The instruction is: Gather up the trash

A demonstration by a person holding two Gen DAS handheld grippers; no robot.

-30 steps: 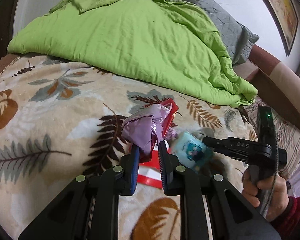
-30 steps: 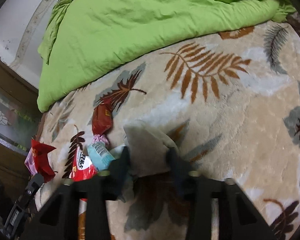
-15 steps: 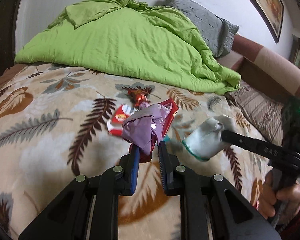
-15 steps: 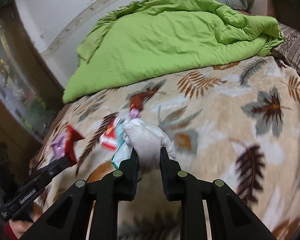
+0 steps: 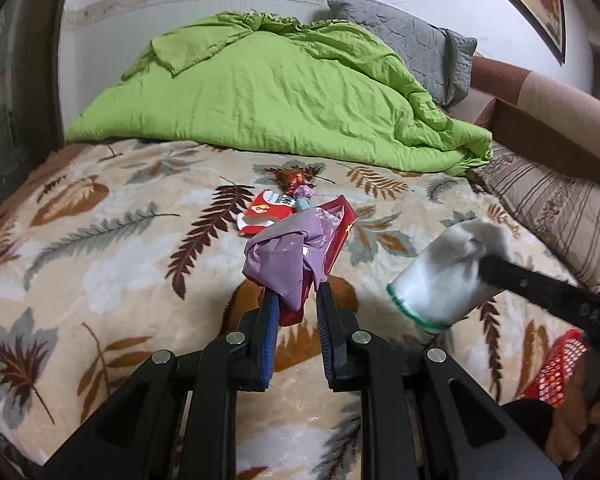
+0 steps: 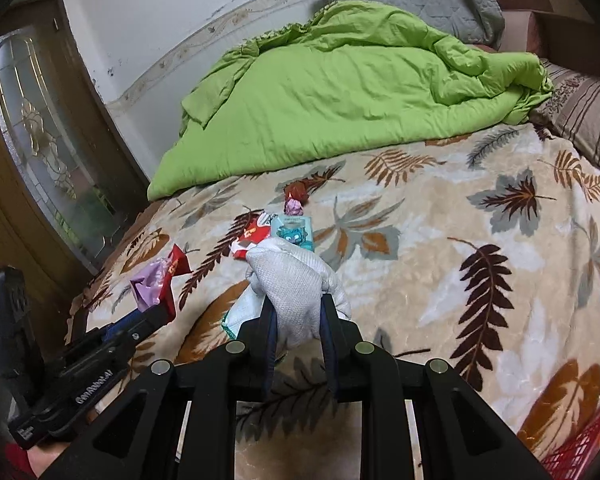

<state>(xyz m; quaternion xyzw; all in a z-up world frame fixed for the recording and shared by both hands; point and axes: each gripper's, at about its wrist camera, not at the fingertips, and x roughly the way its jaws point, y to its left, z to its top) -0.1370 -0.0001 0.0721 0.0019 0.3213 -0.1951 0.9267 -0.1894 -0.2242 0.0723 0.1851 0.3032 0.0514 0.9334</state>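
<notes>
Left wrist view shows the left gripper (image 5: 296, 304) pinching a crumpled purple and red wrapper (image 5: 290, 258) between its two nearly closed fingers, the wrapper standing up above the fingertips. It points forward and downward over the leaf-patterned blanket (image 5: 100, 240). To the right in the same view, the right gripper (image 5: 484, 270) reaches in from the side and holds a white glove (image 5: 440, 280) with a green cuff; the picture is blurred there.

Right wrist view shows the fingers pressed on the glove from both sides, its knitted body bulging above them. This gripper also tilts downward over the blanket. More trash lies on the blanket beyond both grippers: a red and white packet (image 6: 252, 238), a light blue packet (image 6: 294, 234) just beside it, and two small candy wrappers (image 6: 296, 198) near the green quilt (image 6: 340, 96). A red mesh basket (image 5: 556, 372) shows at the lower right edge.
</notes>
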